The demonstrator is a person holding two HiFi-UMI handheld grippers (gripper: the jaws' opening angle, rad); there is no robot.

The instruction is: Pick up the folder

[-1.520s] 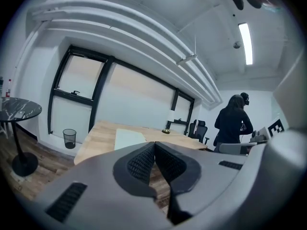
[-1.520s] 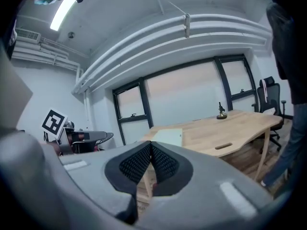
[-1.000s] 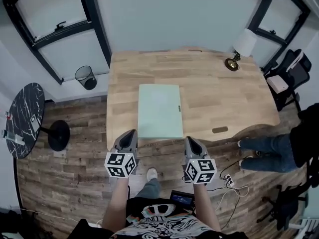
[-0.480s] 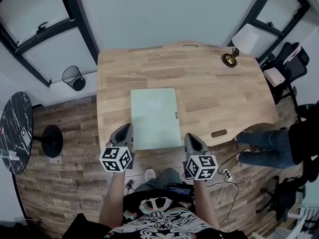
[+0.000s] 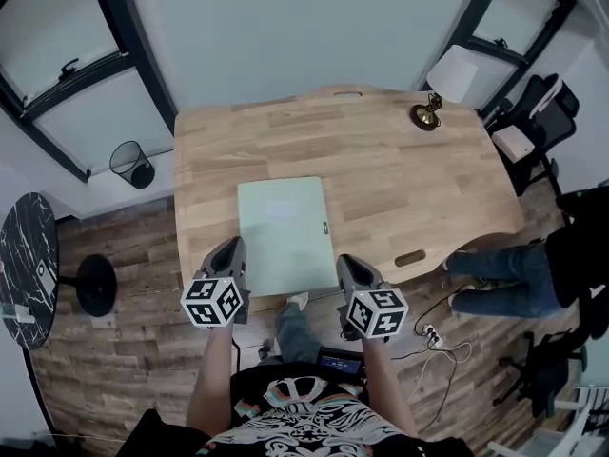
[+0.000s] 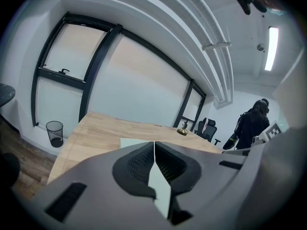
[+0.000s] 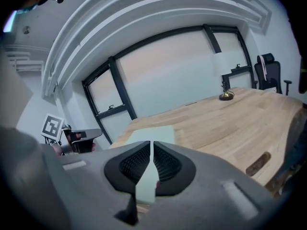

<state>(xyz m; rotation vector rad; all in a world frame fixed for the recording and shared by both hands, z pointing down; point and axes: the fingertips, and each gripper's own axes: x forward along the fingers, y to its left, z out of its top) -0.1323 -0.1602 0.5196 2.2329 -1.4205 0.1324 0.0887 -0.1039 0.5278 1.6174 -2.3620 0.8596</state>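
A pale green folder (image 5: 284, 231) lies flat on the wooden table (image 5: 400, 169), its near edge close to the table's front edge. My left gripper (image 5: 228, 251) sits just left of the folder's near left corner, jaws shut and empty. At the near right corner is my right gripper (image 5: 346, 263); its jaws are opening, with only a thin slit between them and nothing in it. In the left gripper view the folder (image 6: 127, 142) shows just past the left gripper (image 6: 154, 150). Ahead of the right gripper (image 7: 152, 150), the right gripper view shows the folder (image 7: 156, 134).
A brass lamp (image 5: 433, 103) stands at the table's far right corner. A wire bin (image 5: 131, 164) and a round black side table (image 5: 24, 255) are on the floor to the left. A person's legs (image 5: 504, 279), an office chair (image 5: 542, 112) and floor cables are on the right.
Both grippers moved forward from short of the table to its front edge, and now flank the folder's near corners. The folder has not moved on the table.
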